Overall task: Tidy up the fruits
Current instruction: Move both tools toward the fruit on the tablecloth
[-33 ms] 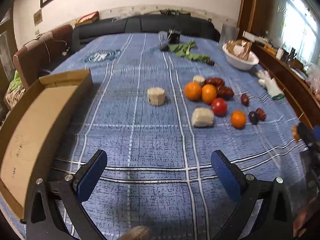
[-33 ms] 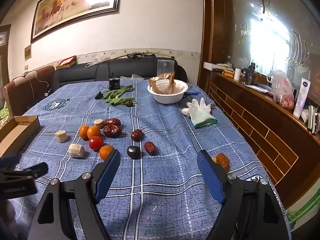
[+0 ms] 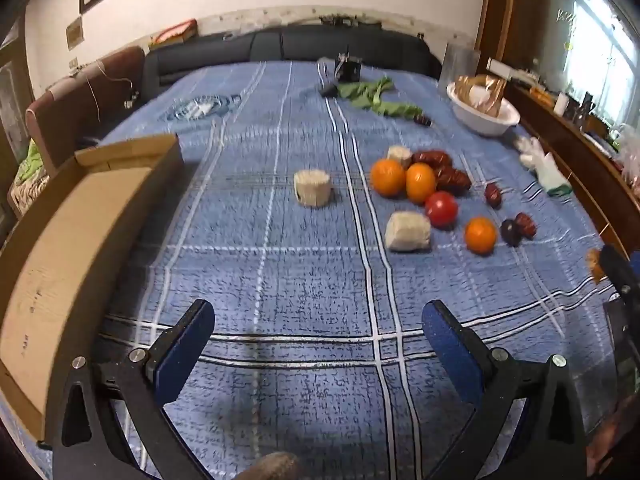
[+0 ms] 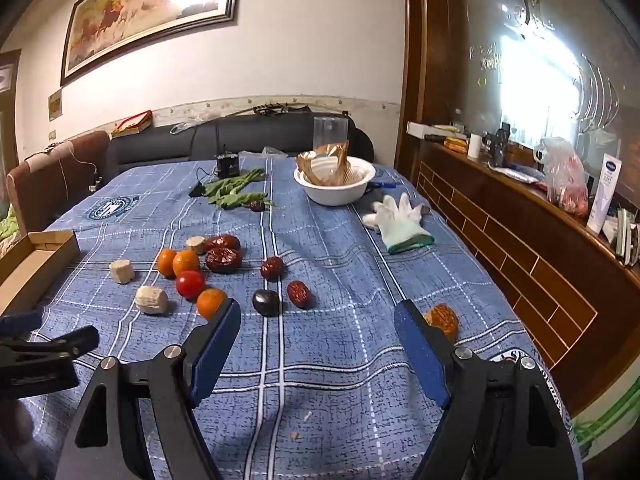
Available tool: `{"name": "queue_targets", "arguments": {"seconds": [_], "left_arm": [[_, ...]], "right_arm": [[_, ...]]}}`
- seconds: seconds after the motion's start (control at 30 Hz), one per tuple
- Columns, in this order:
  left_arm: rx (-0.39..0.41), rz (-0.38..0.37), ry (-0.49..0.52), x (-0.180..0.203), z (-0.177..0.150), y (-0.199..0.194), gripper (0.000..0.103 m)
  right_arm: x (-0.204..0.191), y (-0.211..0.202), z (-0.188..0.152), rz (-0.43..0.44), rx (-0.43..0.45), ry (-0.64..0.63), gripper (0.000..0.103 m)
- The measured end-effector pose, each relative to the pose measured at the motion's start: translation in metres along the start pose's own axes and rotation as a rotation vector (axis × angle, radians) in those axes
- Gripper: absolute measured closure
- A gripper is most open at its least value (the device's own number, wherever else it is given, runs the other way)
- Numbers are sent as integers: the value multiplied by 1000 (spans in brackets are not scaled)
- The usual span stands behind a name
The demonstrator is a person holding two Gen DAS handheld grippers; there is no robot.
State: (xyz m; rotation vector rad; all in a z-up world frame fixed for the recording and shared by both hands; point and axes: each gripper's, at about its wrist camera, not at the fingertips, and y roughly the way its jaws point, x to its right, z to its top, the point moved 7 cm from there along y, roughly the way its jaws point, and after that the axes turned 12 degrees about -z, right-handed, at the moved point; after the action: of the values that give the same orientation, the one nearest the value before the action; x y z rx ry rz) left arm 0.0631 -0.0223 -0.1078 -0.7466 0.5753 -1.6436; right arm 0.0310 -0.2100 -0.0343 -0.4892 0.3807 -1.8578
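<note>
Ahead of our left tool [image 3: 318, 330] and right tool [image 4: 316, 328], both wide open and empty, round orange fruits [image 3: 387, 177] rest on the blue plaid tabletop [image 3: 280, 272].

An open cardboard box [image 3: 80, 216] is set at the left edge of the blue checked tablecloth [image 3: 280, 280]; small round fruits [image 3: 440, 208] are clustered right of centre, with a white bowl [image 3: 484, 114] behind them.

white wall [image 4: 320, 40], framed painting [image 4: 152, 12], dark sofa [image 4: 240, 136], bright window [image 4: 532, 80].
</note>
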Motion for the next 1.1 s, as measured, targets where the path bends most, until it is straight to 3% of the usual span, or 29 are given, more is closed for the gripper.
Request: {"name": "queue_targets", "arguments": {"seconds": [0.2, 0.5, 0.83, 1.1], "left_arm": [[-140, -42, -77, -17, -2, 32, 0], [-173, 11, -32, -20, -1, 36, 0], [-175, 9, -29, -23, 2, 33, 0], [-176, 11, -29, -20, 4, 32, 0]], "right_arm": [[8, 8, -4, 2, -43, 5, 20], [16, 12, -6, 3, -64, 3, 20], [23, 17, 13, 22, -80, 8, 19], [-10, 70, 38, 216, -196, 73, 20]]}}
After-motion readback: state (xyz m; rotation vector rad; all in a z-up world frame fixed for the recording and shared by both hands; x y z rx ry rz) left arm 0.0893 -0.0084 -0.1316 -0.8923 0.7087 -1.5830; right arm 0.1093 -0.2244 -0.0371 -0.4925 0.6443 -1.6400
